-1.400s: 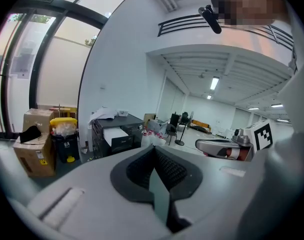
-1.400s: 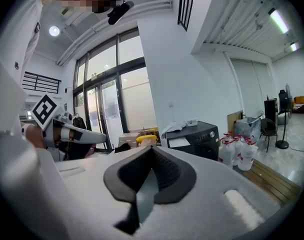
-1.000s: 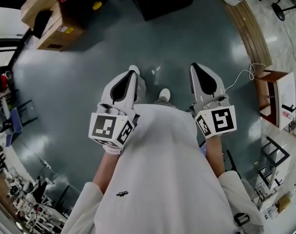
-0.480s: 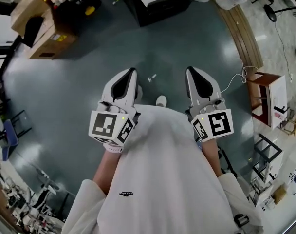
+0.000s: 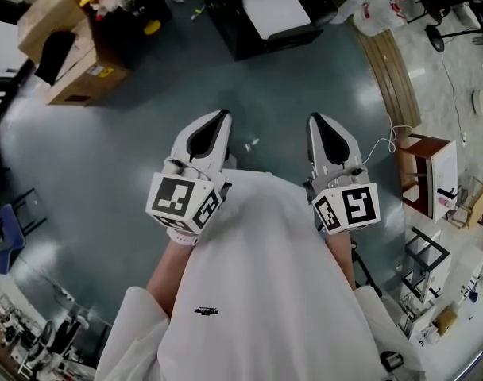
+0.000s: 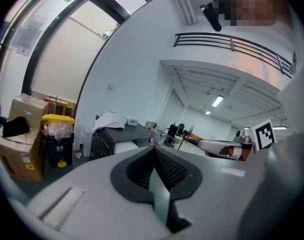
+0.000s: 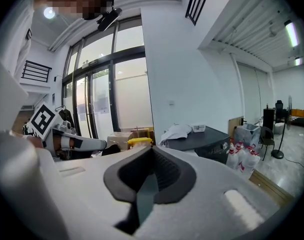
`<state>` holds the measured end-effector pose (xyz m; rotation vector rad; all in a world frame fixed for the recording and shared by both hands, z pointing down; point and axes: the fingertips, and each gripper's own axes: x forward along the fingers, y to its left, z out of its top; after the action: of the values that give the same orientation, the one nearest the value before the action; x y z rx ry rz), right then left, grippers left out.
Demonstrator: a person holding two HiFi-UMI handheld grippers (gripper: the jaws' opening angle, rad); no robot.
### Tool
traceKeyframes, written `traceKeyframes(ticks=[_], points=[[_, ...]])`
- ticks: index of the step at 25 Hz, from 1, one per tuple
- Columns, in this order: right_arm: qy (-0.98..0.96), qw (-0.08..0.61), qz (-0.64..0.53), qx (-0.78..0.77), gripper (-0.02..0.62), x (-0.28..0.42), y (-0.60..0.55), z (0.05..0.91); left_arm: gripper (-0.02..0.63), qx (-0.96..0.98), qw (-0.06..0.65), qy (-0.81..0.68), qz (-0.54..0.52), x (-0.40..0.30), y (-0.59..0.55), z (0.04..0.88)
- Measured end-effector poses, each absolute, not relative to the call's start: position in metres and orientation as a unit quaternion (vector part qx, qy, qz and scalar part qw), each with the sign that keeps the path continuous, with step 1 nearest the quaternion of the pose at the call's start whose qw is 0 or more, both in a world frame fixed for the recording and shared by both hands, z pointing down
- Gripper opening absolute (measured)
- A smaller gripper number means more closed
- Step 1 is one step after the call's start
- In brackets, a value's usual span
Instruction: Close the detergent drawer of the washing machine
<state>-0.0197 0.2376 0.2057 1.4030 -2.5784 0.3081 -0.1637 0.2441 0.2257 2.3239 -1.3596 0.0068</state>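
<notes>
Floor: glossy grey-green, filling most of the head view.
Person: white top fills the lower middle of the head view, with both grippers held out in front of it over the floor.
Dark machine: boxy, with a white top and cloth lying on it. It stands at the far edge of the floor, well apart from both grippers. The right gripper view shows a knob on its front. Its face is too small and dim to pick out a drawer, and I cannot tell if it is the washing machine.
Cardboard boxes: stacked far left, beside a yellow-lidded bin.
Left gripper: jaws pressed together with nothing between them, pointing ahead.
Right gripper: jaws likewise closed and empty, level with the left one and apart from it.
White cable: trailing on the floor just right of the right gripper.
</notes>
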Motion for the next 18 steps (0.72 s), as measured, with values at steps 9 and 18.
traceKeyframes(ticks=[9, 18], points=[[-0.859, 0.094, 0.104, 0.492, 0.002, -0.074, 0.205, 0.207, 0.017, 0.843, 0.223, -0.49, 0.008, -0.235, 0.211, 0.232], [-0.841, 0.106, 0.134, 0.513, 0.002, -0.078, 0.207, 0.225, 0.017, 0.856, 0.238, -0.458, 0.022, -0.236, 0.199, 0.247]])
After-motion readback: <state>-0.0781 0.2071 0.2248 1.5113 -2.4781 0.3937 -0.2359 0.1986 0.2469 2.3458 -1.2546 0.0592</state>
